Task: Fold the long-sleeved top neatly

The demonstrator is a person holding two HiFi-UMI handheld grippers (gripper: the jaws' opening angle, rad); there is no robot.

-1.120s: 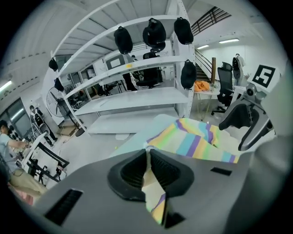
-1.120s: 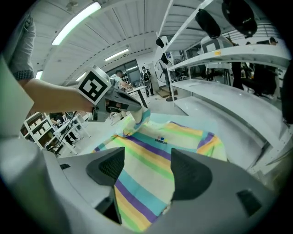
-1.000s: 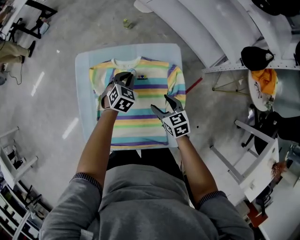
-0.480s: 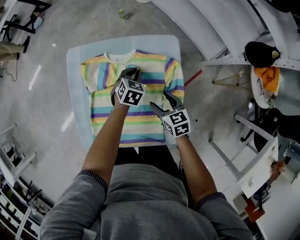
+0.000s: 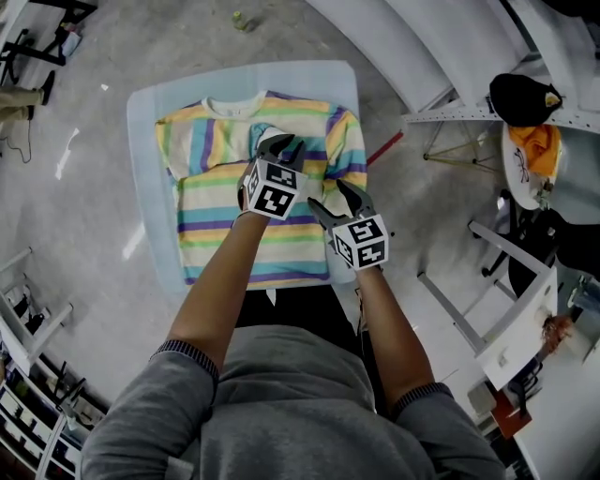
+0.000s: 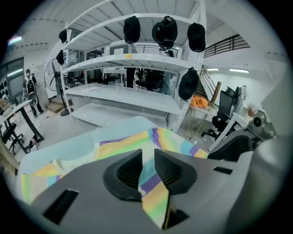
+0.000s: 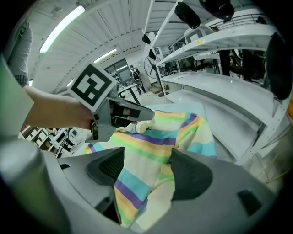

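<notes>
A long-sleeved top with pastel stripes lies flat on a light-blue table. Its left sleeve is folded in across the chest. My left gripper hovers over the middle of the chest. Its jaws are opening, with the sleeve's white cuff still at their tips. In the left gripper view, striped cloth shows through the gap in the left gripper. My right gripper stands open just above the top's right side. Only striped cloth lies below the right gripper, with nothing between its fingers.
A white shelving rack with black caps stands close to the table's right. White frames lie further right. A small green bottle sits on the floor beyond the table. A person stands far off.
My left gripper has carried the sleeve cuff rightwards over the chest and come lower, and its jaws have parted. The right gripper has drifted slightly down.
</notes>
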